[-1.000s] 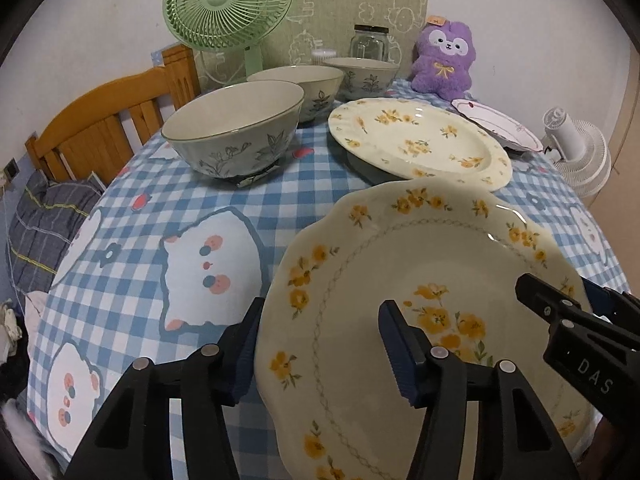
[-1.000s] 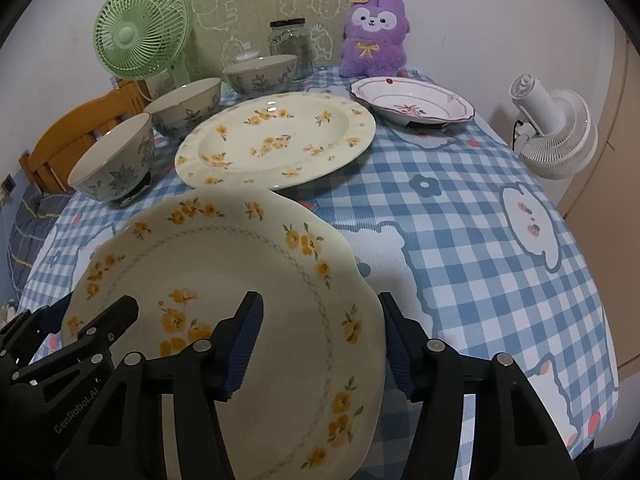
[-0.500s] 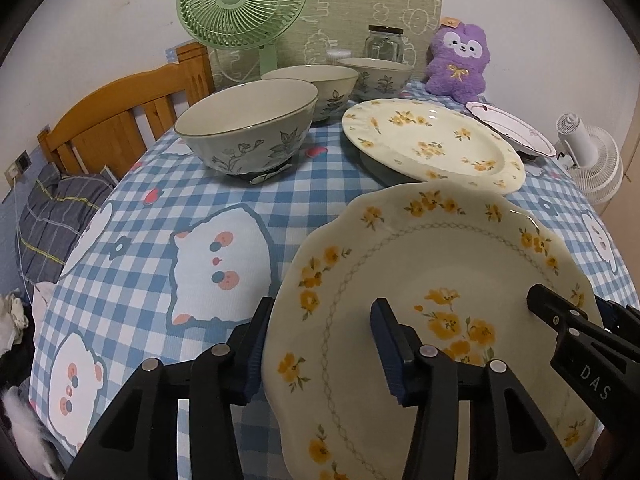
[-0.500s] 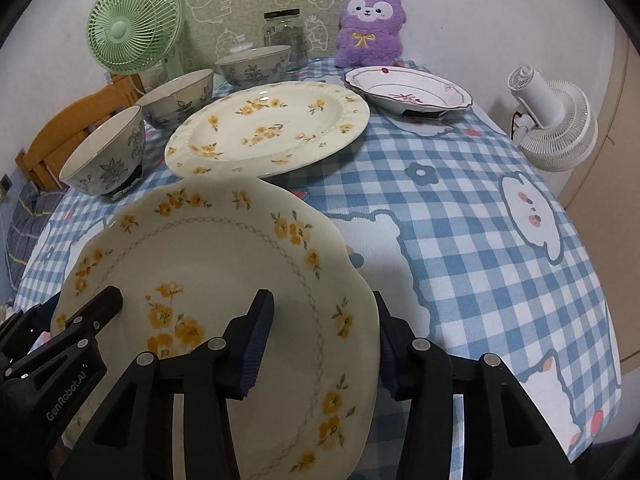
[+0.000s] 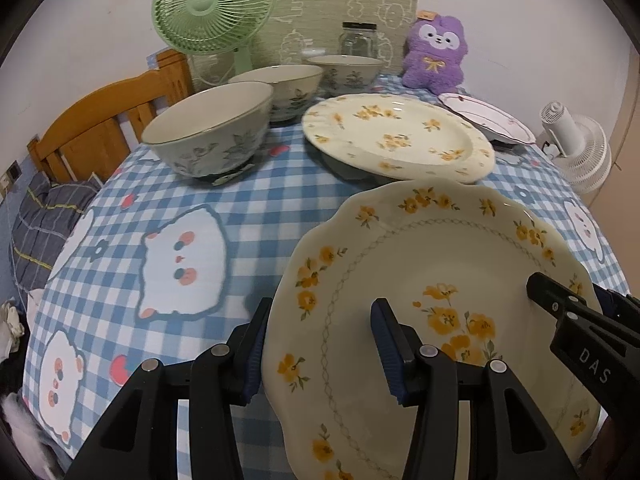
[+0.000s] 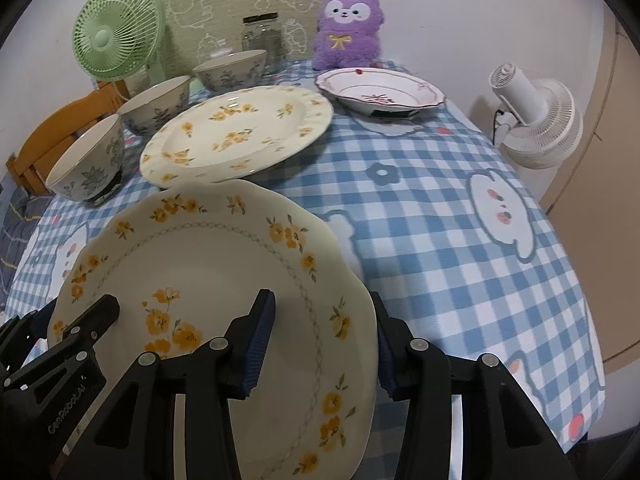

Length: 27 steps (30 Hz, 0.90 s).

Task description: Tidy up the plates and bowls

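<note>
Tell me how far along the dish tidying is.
Nothing looks stacked yet: the three bowls, oval plate and red-trimmed dish sit separately. In hand: the left claw and right claw have just been closing on opposite rims of the round flowered plate, which looks held. Left: grouping plates and nesting bowls.

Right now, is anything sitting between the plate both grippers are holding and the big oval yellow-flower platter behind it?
Nothing visible does. The scalloped plate has only bare checked tablecloth between its far rim and the oval platter; the bowls stand off to the left.
</note>
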Tool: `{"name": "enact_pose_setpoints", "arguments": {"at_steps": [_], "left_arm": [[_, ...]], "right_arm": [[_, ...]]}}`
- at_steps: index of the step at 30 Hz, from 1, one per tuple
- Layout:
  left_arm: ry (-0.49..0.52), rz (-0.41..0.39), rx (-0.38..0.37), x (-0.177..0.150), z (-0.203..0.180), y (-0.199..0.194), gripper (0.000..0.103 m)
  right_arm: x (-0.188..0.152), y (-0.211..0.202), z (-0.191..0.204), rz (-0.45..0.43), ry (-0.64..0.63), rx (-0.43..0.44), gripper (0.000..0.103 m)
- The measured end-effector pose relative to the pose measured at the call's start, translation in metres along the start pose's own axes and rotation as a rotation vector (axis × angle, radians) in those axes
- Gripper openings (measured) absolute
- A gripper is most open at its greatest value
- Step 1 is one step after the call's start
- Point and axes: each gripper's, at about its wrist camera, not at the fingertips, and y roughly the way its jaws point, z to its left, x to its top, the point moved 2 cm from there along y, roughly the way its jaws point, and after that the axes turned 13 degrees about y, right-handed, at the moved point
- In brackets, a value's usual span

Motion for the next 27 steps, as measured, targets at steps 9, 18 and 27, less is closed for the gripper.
{"name": "enact_pose_setpoints", "arguments": {"at_steps": [9,18,27], "left_arm": [[0.040,-0.001,-0.028,0.011,-0.028,0.003,0.049],[0.074,-0.001,-0.061,0.025,-0.061,0.008,0.048],[0.114,-0.017,-0.089,0.043,-0.094,0.012,0.048]], "right_arm": [[0.009,0.001,-0.032,-0.008,0.055,-0.022,0.048],[0.019,0.001,-0.067,-0.026,0.104,-0.047,0.047],[0.029,0.001,-0.105,-0.041,0.153,-0.074,0.047]]}}
